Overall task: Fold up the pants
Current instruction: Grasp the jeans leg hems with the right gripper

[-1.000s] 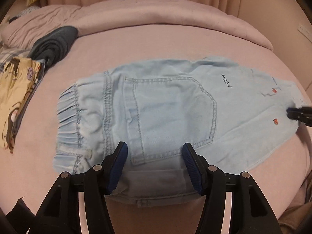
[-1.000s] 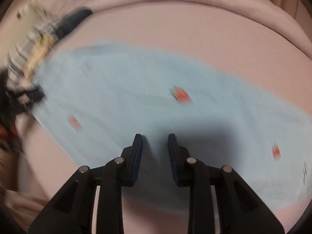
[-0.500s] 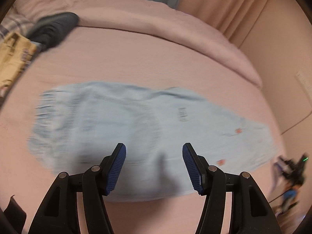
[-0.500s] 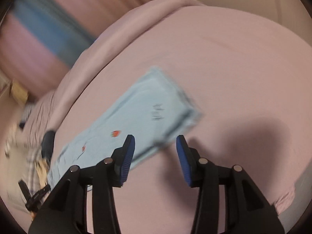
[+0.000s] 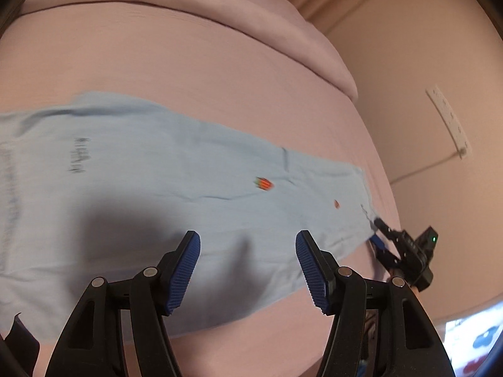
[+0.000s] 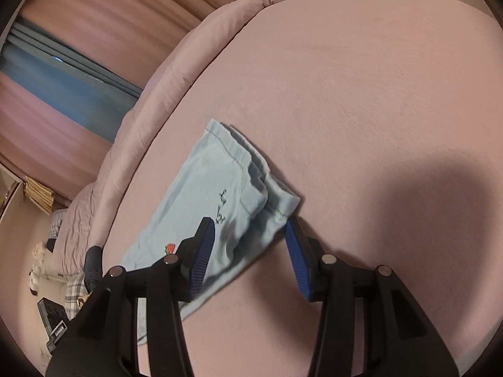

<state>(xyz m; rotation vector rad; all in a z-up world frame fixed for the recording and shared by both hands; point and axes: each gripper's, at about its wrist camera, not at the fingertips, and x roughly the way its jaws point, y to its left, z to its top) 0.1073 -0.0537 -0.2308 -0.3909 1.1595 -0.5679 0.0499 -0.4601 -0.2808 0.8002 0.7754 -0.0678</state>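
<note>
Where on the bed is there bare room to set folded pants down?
Bare sheet lies beyond the pants' cuff end, reaching to the rolled duvet. In the left wrist view a bare strip runs between the pants and that duvet. It is crowded at the cuffs, where the open right gripper sits.

Pink-sheeted bed (image 6: 361,94), rolled duvet (image 5: 251,15), pink curtains (image 6: 78,9), wall power strip (image 5: 448,122)
</note>
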